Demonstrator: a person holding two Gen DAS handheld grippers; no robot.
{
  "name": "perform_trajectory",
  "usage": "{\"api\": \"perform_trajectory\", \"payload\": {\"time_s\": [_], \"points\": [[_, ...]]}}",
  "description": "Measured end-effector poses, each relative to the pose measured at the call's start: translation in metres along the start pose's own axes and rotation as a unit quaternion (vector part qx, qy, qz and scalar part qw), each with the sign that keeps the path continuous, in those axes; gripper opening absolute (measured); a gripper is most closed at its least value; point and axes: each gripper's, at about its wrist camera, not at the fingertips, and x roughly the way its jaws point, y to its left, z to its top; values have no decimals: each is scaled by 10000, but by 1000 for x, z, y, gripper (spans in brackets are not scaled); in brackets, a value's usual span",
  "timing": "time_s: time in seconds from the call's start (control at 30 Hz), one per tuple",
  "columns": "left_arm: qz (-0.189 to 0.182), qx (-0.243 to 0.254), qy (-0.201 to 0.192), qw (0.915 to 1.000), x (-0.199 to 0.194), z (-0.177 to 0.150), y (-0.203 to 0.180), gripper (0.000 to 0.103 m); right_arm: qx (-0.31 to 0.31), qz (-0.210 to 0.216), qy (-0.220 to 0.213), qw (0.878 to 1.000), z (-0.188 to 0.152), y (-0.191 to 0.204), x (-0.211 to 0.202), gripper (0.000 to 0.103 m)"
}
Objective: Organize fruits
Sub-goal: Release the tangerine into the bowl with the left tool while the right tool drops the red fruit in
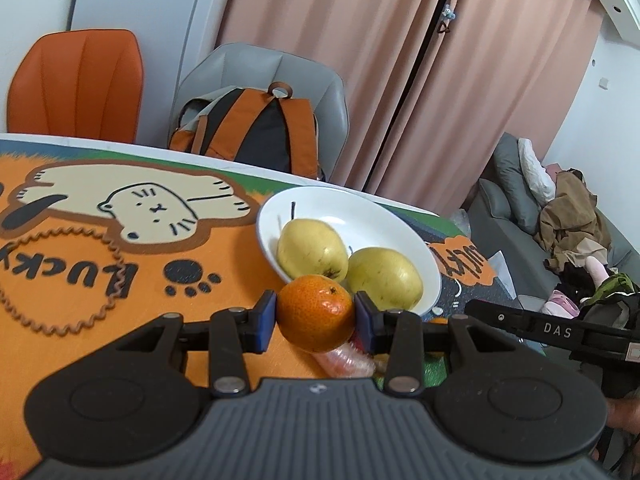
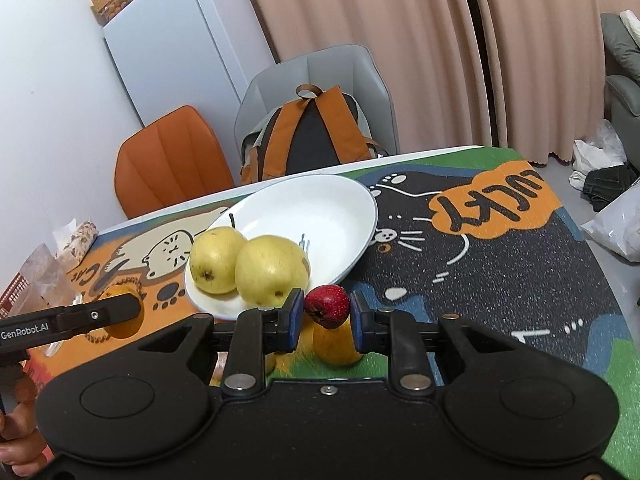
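Left gripper marked "GenRobot.AI" grips mandarin; mat reads "LUCKY".

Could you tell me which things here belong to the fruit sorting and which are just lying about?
Part of the job:
- orange, clamped in the left gripper
- small red fruit, clamped in the right gripper
- two pears
- white bowl holding the pears

Lying about:
- backpack on the grey chair
- orange chair
- fridge

My left gripper and its mandarin hid most of a wrapped reddish item; I couldn't identify it.
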Motion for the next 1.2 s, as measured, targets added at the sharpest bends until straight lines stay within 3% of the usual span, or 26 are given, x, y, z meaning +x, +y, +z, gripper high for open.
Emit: {"api": "perform_trajectory", "payload": {"time_s": [0.53, 0.73, 1.2], "points": [[-146, 155, 183, 9996, 44, 22, -24, 40, 26, 103, 20, 9999, 23, -4, 18, 23], [-32, 125, 296, 9995, 59, 23, -28, 40, 79, 117, 52, 9999, 23, -7, 23, 23], [227, 78, 178, 9996, 38, 29, -14, 43, 70, 173, 16, 9998, 33, 2, 30, 23]]}}
